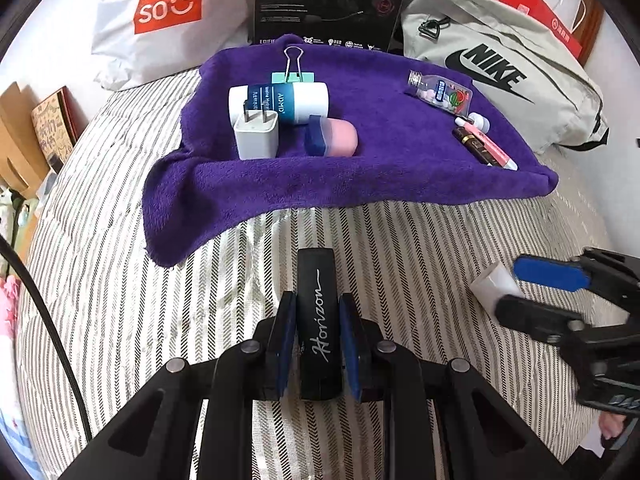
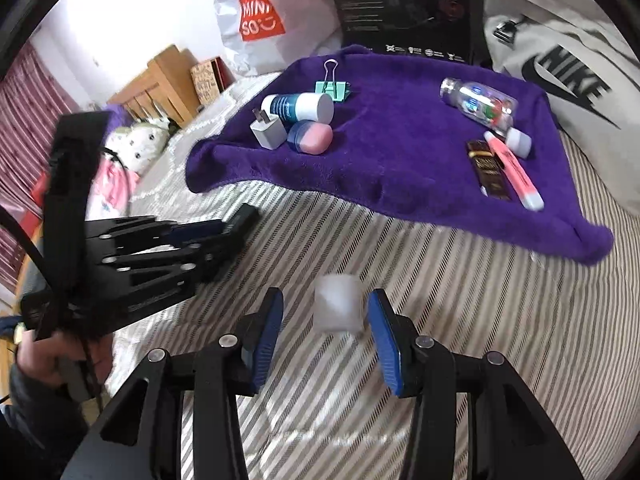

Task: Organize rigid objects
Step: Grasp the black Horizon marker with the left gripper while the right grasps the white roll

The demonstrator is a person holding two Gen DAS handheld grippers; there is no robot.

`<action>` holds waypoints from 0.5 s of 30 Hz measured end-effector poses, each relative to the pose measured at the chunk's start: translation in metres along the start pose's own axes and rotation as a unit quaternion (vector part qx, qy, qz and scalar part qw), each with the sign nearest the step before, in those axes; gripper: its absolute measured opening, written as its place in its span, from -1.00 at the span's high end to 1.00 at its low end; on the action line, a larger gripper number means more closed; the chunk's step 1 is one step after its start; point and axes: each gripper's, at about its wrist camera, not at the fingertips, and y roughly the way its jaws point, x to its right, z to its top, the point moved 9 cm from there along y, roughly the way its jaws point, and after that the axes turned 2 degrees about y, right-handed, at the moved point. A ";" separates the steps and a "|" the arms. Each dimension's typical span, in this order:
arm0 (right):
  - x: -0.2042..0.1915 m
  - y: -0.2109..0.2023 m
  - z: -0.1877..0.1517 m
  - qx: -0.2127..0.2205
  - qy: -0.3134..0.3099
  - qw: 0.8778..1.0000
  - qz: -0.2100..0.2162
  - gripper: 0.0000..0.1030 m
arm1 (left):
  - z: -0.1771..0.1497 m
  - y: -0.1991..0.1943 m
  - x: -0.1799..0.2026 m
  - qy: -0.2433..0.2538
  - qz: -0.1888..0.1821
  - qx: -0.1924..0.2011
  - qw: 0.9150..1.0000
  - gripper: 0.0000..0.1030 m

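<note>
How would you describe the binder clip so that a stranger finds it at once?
Look at the purple towel on the striped bed. At its far edge, behind the lying white and blue bottle, sits the binder clip. Only it is mint green with silver wire handles.

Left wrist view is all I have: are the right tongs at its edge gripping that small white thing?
Observer: No. In the right wrist view the small white translucent block lies on the striped bedcover between the pads of the right tongs, with a gap on each side.
Operator: Is whoever holds the left tongs visible?
Observer: Yes. A hand at the lower left grips the handle of the left tongs, which are closed on the black rectangular Horizon case.
</note>
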 end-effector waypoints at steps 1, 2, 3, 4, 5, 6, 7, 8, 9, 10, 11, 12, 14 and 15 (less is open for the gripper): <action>-0.001 0.004 0.000 -0.004 -0.005 1.000 -0.006 0.15 | 0.000 0.000 0.000 -0.001 -0.001 0.002 1.000 0.59; -0.002 0.008 0.000 -0.007 -0.011 1.000 -0.014 0.26 | 0.001 0.001 0.001 0.001 0.000 0.002 1.000 0.59; -0.002 0.011 -0.001 -0.008 -0.016 1.000 -0.021 0.33 | 0.000 0.000 0.000 0.002 0.001 0.003 1.000 0.59; -0.003 0.014 -0.003 -0.009 -0.021 0.999 -0.027 0.44 | -0.001 -0.001 0.000 0.002 0.001 0.003 1.000 0.59; -0.004 0.015 -0.004 -0.009 -0.023 0.999 -0.029 0.43 | -0.001 -0.001 0.000 0.001 0.000 0.004 1.000 0.59; -0.004 0.017 -0.005 -0.007 -0.023 0.999 -0.028 0.43 | -0.001 -0.002 0.000 0.001 -0.001 0.005 1.000 0.59; -0.004 0.017 -0.005 -0.003 -0.023 0.999 -0.029 0.43 | 0.000 -0.002 0.000 0.001 -0.003 0.006 1.000 0.58; -0.003 0.018 -0.006 -0.003 -0.022 0.999 -0.032 0.45 | 0.000 -0.002 -0.001 0.000 -0.004 0.006 1.000 0.58; -0.002 0.020 -0.007 -0.006 -0.020 0.999 -0.034 0.44 | -0.001 -0.002 -0.002 -0.002 -0.007 0.007 1.000 0.58; -0.001 0.020 -0.009 -0.007 -0.019 0.999 -0.034 0.44 | -0.001 -0.003 -0.002 -0.002 -0.008 0.007 1.000 0.58; 0.000 0.020 -0.010 -0.012 -0.019 0.999 -0.035 0.44 | -0.001 -0.003 -0.002 -0.001 -0.009 0.008 1.000 0.58; -0.001 0.020 -0.011 -0.017 -0.021 0.999 -0.037 0.44 | -0.001 -0.003 -0.002 0.000 -0.008 0.008 1.000 0.58; 0.002 0.016 -0.012 -0.021 -0.025 0.998 -0.051 0.44 | -0.001 -0.004 -0.001 0.002 -0.005 0.010 1.000 0.58; 0.002 0.015 -0.013 -0.024 -0.027 0.998 -0.055 0.44 | -0.002 -0.004 -0.002 0.003 -0.004 0.010 1.000 0.58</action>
